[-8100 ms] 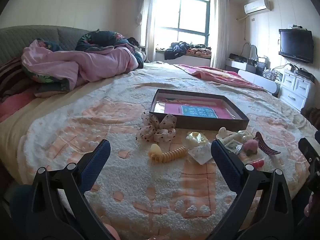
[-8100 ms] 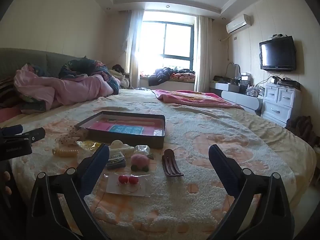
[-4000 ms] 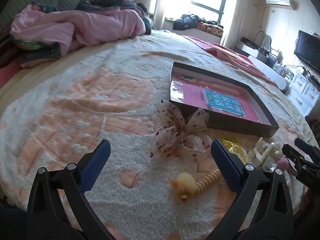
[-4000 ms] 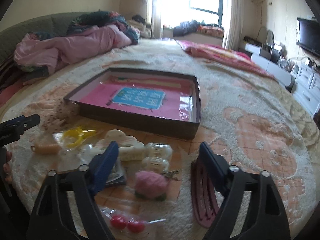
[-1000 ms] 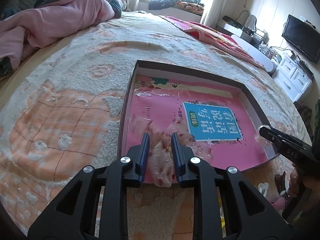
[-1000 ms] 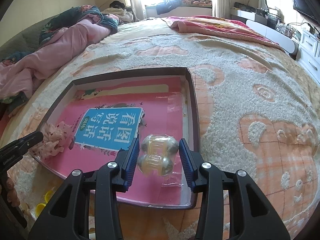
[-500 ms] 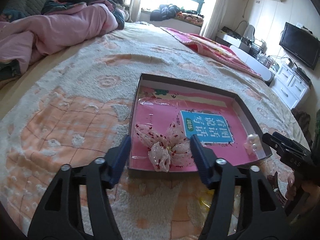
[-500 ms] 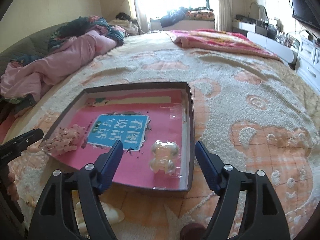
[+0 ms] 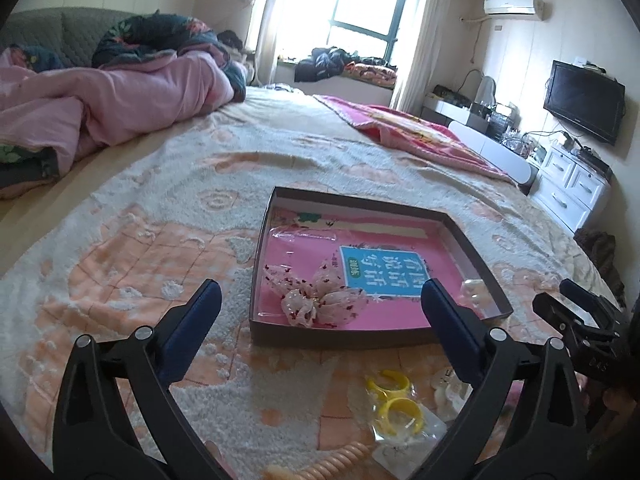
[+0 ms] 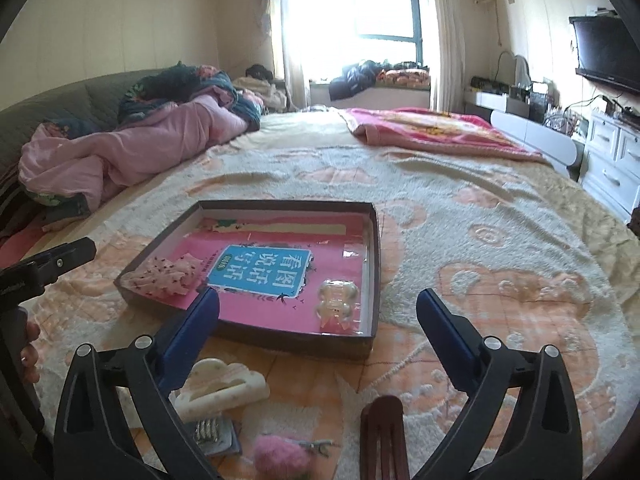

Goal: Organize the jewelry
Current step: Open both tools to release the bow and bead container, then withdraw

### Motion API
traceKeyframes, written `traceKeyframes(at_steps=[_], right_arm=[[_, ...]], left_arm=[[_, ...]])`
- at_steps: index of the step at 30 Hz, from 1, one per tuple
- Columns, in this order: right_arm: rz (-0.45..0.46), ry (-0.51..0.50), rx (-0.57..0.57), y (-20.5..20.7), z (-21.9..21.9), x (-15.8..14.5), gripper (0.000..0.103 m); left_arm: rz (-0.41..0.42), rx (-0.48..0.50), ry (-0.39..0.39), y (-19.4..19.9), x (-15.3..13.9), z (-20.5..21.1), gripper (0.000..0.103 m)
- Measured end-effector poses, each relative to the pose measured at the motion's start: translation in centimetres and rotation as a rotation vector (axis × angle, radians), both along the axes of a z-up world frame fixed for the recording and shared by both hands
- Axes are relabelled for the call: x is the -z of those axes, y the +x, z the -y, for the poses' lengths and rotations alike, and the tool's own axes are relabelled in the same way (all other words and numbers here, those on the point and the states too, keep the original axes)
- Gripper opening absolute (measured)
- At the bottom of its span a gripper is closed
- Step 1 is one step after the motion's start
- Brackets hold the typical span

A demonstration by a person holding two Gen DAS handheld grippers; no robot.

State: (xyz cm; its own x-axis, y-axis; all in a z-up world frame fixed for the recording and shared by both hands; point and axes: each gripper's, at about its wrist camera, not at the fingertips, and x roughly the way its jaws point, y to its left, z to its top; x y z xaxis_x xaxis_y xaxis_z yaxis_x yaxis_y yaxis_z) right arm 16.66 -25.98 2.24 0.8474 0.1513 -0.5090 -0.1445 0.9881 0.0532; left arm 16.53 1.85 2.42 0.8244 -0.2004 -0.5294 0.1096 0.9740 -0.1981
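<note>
left gripper [image 9: 318,312]: jaws spread wide, holding nothing, hovering over the blanket just in front of the tray
right gripper [image 10: 318,320]: jaws gaping wide, holding nothing, hovering at the tray's near edge
tray [image 10: 374,240]: dark shallow box sitting on the bed blanket [image 10: 500,240]
bow [image 9: 316,298]: sheer speckled fabric bow lying in the tray's near-left corner, touching no finger
clear charm packet [image 10: 337,298]: lying in the tray's near-right corner, apart from both grippers
writing: blue label [image 10: 260,270] on the pink tray floor showing white Chinese characters, too small to transcribe
outside tray: 2 yellow rings [image 9: 394,394] in a clear bag, white cloud clip [image 10: 222,390], dark red comb clip [image 10: 384,436], pink pompom [image 10: 280,458], all lying on the blanket near the grippers
</note>
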Motion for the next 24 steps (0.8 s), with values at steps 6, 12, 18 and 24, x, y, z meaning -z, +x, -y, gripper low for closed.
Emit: traceKeyframes(at_steps=[6,12,18,24], right_arm=[[0.023,0.014,0.005,-2.3,0.3,0.0,0.096],[0.031,0.008,0.0,-4.2,0.4,0.2,0.096],[0.056,-0.007,-0.015,-6.0,0.0,0.2,0.096],[0.078,-0.017,-0.036,-7.8,-0.4,0.3,0.096]], left_arm=[[0.028,0.015,0.033,-1.5,-0.1,0.7,0.092],[0.051,0.025,0.04,-2.9,-0.1,1.1,0.092],[0.071,0.027,0.048,-3.9,-0.2,1.3,0.092],[0.08,0.043,0.046,-4.7,0.0,1.7,0.092]])
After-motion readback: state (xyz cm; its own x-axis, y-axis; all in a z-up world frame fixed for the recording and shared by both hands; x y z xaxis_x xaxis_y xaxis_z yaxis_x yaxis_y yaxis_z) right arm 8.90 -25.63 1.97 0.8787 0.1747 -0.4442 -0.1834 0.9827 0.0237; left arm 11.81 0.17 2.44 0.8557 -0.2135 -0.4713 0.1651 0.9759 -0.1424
